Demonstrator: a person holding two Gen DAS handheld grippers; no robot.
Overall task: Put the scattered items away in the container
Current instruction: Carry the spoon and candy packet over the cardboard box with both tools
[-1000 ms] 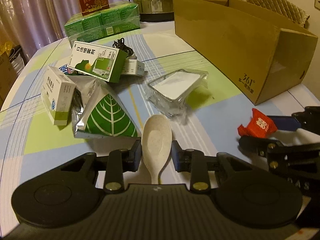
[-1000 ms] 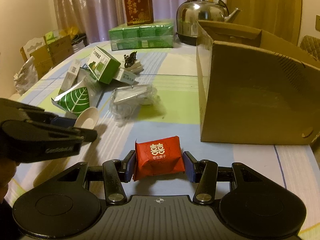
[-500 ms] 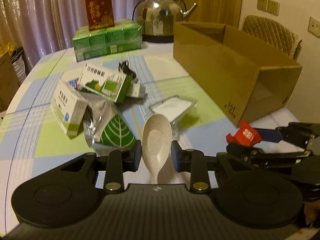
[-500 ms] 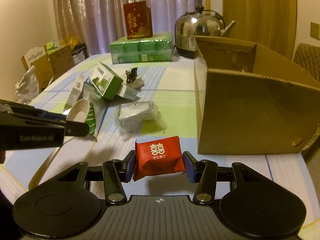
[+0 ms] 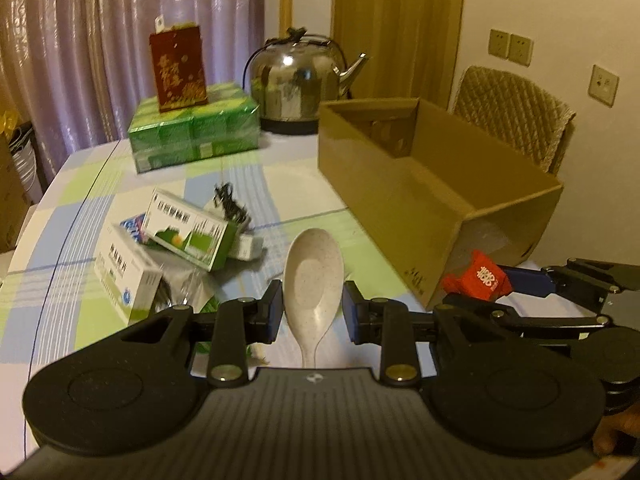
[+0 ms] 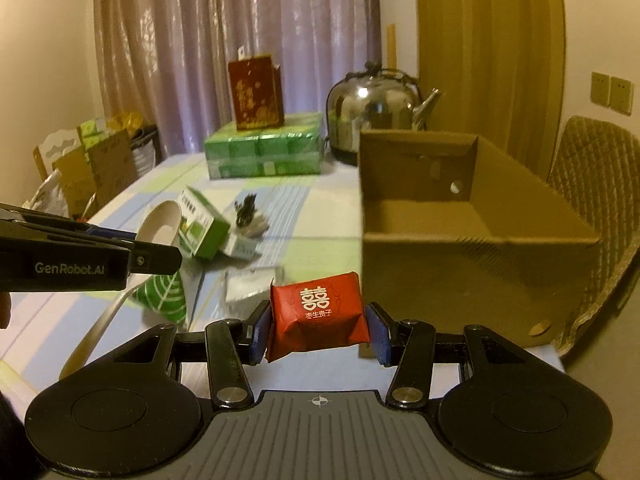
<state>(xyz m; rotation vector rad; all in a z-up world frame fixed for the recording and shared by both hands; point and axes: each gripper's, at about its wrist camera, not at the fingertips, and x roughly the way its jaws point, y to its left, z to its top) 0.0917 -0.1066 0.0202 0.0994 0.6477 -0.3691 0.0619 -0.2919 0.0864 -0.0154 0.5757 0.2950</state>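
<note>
1. Cardboard box, the open brown container, stands on the right of the desk with its top open and its plain inner walls showing; the near wall is matte and flat, and a small round hole pierces the far wall.
2. The left hand-held gripper is clenched on a pale speckled spoon, the smooth oval bowl upright between the blue pads and the handle pointing down; it is held above the desk, left of the box's near corner.
3. The right hand-held gripper grasps a red candy packet with white printed characters, its glossy wrapper creased and folded; it hangs just before the box's near wall, below the rim.
4. Left on the desk's checked cloth lie the scattered things: a green-and-white medicine carton, a white carton beside it, a foil pouch with a green leaf pattern, a clear plastic-wrapped flat pack and a black tangled clip.
5. At the far end stand a shiny steel kettle, rounded and reflective, and a stack of green wrapped packs carrying a red box.
</note>
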